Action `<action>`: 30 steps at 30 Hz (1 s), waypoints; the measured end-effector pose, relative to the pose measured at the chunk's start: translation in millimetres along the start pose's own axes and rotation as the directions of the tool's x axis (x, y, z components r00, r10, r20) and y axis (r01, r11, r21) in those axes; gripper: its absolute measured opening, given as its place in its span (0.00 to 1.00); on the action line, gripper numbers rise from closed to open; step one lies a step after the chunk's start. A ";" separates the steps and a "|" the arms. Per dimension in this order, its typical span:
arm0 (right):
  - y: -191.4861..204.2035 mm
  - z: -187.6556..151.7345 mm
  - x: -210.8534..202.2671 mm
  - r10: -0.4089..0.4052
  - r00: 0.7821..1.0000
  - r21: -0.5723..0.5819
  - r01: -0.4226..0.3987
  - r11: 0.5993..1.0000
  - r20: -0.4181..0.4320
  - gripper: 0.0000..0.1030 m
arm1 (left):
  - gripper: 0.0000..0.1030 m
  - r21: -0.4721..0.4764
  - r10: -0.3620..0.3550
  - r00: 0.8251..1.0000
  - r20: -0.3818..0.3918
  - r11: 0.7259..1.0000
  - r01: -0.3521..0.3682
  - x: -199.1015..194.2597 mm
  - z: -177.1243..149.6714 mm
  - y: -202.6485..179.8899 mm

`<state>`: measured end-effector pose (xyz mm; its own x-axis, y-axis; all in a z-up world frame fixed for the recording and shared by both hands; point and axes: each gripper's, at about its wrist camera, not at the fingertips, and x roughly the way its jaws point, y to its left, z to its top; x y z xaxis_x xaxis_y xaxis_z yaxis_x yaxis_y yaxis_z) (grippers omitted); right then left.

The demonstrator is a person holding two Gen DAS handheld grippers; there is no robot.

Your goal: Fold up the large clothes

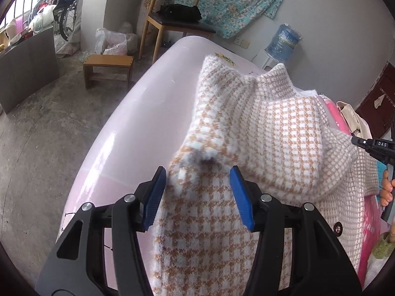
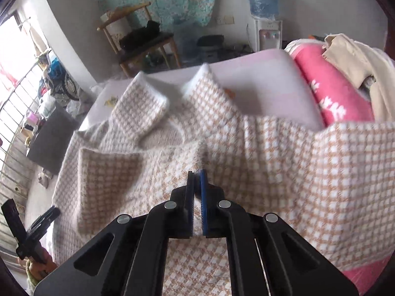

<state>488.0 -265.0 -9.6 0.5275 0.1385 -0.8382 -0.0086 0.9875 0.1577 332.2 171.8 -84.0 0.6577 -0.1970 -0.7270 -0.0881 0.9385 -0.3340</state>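
A fuzzy tan-and-white houndstooth cardigan point(image 1: 259, 128) lies on a pale pink table point(image 1: 138, 113). My left gripper point(image 1: 197, 175) is open, its blue pads either side of a bunched fold at the garment's left edge, not closed on it. In the right wrist view the cardigan point(image 2: 284, 172) spreads across the table point(image 2: 259, 81), with a pocket point(image 2: 108, 170) and a folded sleeve point(image 2: 140, 108) showing. My right gripper point(image 2: 196, 180) is shut on a raised ridge of the cardigan's fabric. The right gripper also shows at the left wrist view's right edge point(image 1: 375, 148).
A pink blanket point(image 2: 330, 93) and a beige garment point(image 2: 358, 59) lie at the table's right end. A wooden chair point(image 1: 172, 17) with a black item, a small wooden stool point(image 1: 108, 69), a grey cabinet point(image 1: 27, 69) and a water dispenser point(image 2: 264, 24) stand around the table on the concrete floor.
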 end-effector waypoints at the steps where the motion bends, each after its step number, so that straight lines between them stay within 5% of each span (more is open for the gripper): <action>1: -6.3 3.3 -0.7 -0.003 1.000 0.021 0.003 1.000 0.004 0.05 | 0.48 -0.002 -0.006 1.000 0.004 1.000 0.006 -1.1 -0.1 0.7; 7: -33.0 -5.0 6.1 -0.021 0.999 0.078 0.024 0.997 -0.030 0.04 | 0.48 0.031 0.067 0.998 0.002 0.997 -0.067 1.2 -2.6 -7.3; 13: -53.6 -23.1 4.0 0.067 0.996 0.155 -0.056 0.986 -0.063 0.04 | 0.48 0.008 0.145 0.989 0.027 0.989 -0.145 -2.4 -1.9 -1.1; 18: -66.4 -45.3 29.3 0.030 0.987 0.185 -0.001 0.983 -0.155 0.04 | 0.48 -0.006 0.162 0.986 0.040 0.987 -0.162 -4.3 -0.5 1.1; 25: -56.0 -47.0 28.3 -0.004 0.988 0.132 0.025 0.991 -0.156 0.05 | 0.48 -0.033 0.188 0.981 0.047 0.982 -0.187 -4.2 0.8 3.4; 27: -57.7 -43.7 29.4 0.012 0.988 0.139 0.010 0.990 -0.151 0.08 | 0.48 -0.034 0.185 0.982 0.047 0.983 -0.183 -4.6 1.1 3.0; 30: -57.9 -38.0 31.9 0.055 0.988 0.154 -0.033 0.988 -0.144 0.26 | 0.47 -0.046 0.144 0.988 0.055 0.989 -0.141 -15.3 2.1 5.5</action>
<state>473.0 -314.9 -65.3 0.3985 0.2023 -0.8946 0.1047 0.9589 0.2636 323.2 180.6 -73.5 0.6783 -0.0442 -0.7335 -0.2147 0.9427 -0.2554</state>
